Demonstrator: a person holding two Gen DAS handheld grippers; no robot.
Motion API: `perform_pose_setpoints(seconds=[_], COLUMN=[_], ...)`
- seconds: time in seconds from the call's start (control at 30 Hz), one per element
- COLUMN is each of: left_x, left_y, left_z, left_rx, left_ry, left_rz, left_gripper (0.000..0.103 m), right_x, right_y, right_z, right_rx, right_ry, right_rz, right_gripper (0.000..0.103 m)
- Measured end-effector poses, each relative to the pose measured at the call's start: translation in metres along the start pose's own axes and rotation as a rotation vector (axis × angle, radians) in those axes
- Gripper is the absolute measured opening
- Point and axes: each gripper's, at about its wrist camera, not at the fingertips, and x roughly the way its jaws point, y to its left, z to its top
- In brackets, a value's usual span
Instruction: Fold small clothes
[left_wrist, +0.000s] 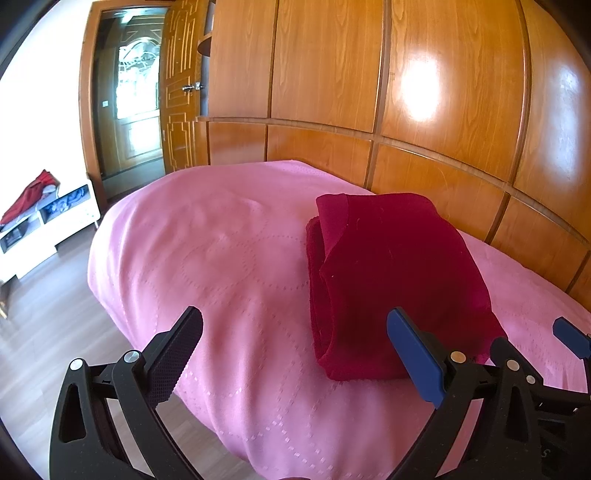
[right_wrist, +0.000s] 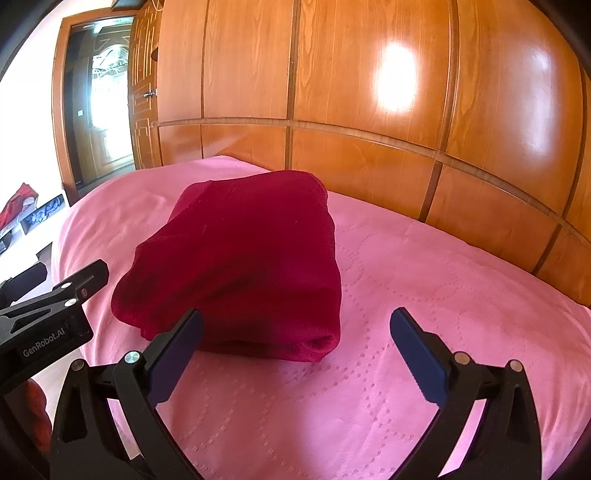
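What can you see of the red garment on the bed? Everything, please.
The dark red garment looks like soft, velvety knit, folded into a compact, roughly rectangular bundle. Stacked layers and a hem edge show on its left side in the left wrist view. It lies flat on the pink bedspread near the wooden headboard. Neither open gripper touches it.

Dark red garment (left_wrist: 391, 273) is lying folded into a compact, roughly rectangular bundle on the pink bedspread (left_wrist: 221, 258), toward the side nearest the wooden wall panels. Several layers are showing stacked along its left edge; the top face is sitting flat and smooth.
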Motion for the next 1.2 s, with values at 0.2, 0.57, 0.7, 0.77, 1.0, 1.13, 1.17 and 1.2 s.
perform_pose_setpoints(seconds=[0.2,0.57,0.7,0.77,1.0,1.13,1.17,1.2], left_x=[0.000,-0.001,-0.002,-0.002,0.000,0.004,0.005,0.007], left_y=[0.000,0.000,0.000,0.000,0.001,0.003,0.003,0.004], left_z=[-0.001,-0.002,-0.003,-0.003,-0.002,-0.001,0.000,0.000], left_rx=[0.005,0.004,0.003,0.000,0.000,0.003,0.005,0.010], left_ry=[0.003,0.001,0.000,0.001,-0.002,0.009,0.011,0.014], left_rz=[0.002,0.004,0.003,0.004,0.005,0.007,0.006,0.003], left_gripper=[0.099,0.099,0.099,0.099,0.099,0.099,0.099,0.099], right_x=[0.001,0.002,0.002,0.002,0.004,0.002,0.001,0.001], right_y=[-0.001,-0.001,0.000,0.000,-0.001,-0.021,-0.036,-0.051], right_z=[-0.001,-0.001,-0.002,-0.002,-0.003,-0.002,-0.002,-0.003], right_rx=[-0.001,-0.003,-0.001,0.000,-0.002,-0.003,0.009,0.026], right_ry=[0.006,0.008,0.010,0.013,0.017,0.011,0.014,0.021], right_rz=[0.006,0.009,0.009,0.008,0.011,0.001,-0.025,-0.055], right_gripper=[0.101,0.101,0.101,0.101,0.101,0.101,0.101,0.101])
